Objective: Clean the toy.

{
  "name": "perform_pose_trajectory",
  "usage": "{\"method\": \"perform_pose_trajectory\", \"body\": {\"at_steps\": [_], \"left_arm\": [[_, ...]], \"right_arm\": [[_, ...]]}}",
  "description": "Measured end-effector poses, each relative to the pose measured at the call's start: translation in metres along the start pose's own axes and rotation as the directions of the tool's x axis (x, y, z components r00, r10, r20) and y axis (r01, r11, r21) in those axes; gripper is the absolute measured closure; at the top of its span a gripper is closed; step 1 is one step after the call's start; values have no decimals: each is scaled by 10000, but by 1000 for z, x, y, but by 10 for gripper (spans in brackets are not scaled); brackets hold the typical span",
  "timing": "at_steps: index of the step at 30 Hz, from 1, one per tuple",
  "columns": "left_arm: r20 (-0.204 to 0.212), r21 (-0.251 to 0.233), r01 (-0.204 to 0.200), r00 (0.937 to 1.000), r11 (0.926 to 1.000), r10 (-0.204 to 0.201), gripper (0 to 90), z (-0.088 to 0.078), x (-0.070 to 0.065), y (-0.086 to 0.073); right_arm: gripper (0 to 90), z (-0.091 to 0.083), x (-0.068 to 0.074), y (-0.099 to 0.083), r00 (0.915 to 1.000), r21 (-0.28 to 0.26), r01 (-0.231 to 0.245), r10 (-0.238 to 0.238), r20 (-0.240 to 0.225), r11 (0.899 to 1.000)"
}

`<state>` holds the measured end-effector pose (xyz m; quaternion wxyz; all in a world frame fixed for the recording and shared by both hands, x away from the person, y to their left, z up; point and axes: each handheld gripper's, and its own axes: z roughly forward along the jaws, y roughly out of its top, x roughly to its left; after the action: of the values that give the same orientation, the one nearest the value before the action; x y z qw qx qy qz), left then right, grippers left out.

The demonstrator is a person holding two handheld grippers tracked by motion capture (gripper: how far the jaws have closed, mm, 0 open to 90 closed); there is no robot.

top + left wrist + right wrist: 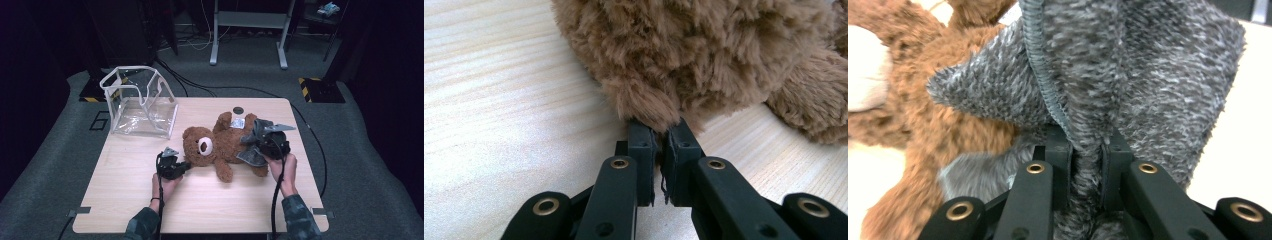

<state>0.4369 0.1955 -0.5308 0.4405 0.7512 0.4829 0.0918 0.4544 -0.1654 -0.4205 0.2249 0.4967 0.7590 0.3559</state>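
Two claws work on one brown teddy bear (220, 142) lying mid-bench. Left of the bear stands a clear plastic bag (140, 102), well apart. At the bear's left side the left claw (658, 137) pinches a tuft of its fur. At the bear's right side the right claw (1087, 150) clamps a fold of grey knitted garment (1148, 75), touching the bear.

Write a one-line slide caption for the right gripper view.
Right tool shut on a fold of grey knit cloth, with the brown teddy bear lying behind it.
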Motion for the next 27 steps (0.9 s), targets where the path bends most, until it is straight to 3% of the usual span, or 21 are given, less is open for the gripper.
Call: {"method": "perform_pose_trajectory", "body": {"at_steps": [2, 3, 5, 6, 9, 11, 15, 18, 20, 21, 23, 24, 25, 27], "left_arm": [[-7, -3, 7, 10000, 10000, -7, 835, 0, 0, 0], [-6, -3, 16, 10000, 10000, -16, 835, 0, 0, 0], [6, -2, 12, 10000, 10000, -12, 835, 0, 0, 0], [13, -9, 29, 10000, 10000, -29, 835, 0, 0, 0], [27, 3, 17, 10000, 10000, -17, 835, 0, 0, 0], [34, 12, 15, 10000, 10000, -16, 835, 0, 0, 0], [39, 13, 13, 10000, 10000, -13, 835, 0, 0, 0], [34, 14, 6, 10000, 10000, -6, 836, 0, 0, 0], [38, 14, 0, 10000, 10000, 0, 836, 0, 0, 0], [40, 13, 12, 10000, 10000, -12, 835, 0, 0, 0], [53, 13, 22, 10000, 10000, -22, 835, 0, 0, 0], [53, 13, 22, 10000, 10000, -22, 835, 0, 0, 0], [65, 14, 32, 10000, 10000, -32, 835, 0, 0, 0], [81, 24, 20, 10000, 10000, -20, 835, 0, 1, 0]], "right_arm": [[791, 20, 4, 1, 9998, 508, 133, -139, 128, 9986], [791, 32, 4, -4, 9994, 936, -84, 53, 329, 9956], [792, 46, -5, -15, 9987, 1185, -371, 328, 384, 9923], [793, 50, -12, -22, 9966, 1279, -764, 719, 398, 9888], [792, 51, -20, -25, 9948, 1811, -659, 503, 890, 9812], [791, 45, -24, -20, 9935, 1658, -618, 448, 1043, 9842], [790, 27, -17, 6, 9955, 595, -366, 312, 890, 9976], [790, 32, -7, 20, 9977, 218, -23, 8, 680, 9998], [790, 39, -6, 21, 9974, 415, -72, 42, 716, 9991], [790, 59, -14, 14, 9953, 945, -353, 265, 936, 9949], [790, 68, -23, 6, 9924, 1405, -620, 462, 1136, 9881], [790, 68, -23, 6, 9924, 1405, -620, 462, 1136, 9881], [790, 74, -35, -6, 9862, 1894, -1094, 828, 1431, 9758], [790, 70, -38, -8, 9858, 1871, -1154, 894, 1423, 9755]]}}
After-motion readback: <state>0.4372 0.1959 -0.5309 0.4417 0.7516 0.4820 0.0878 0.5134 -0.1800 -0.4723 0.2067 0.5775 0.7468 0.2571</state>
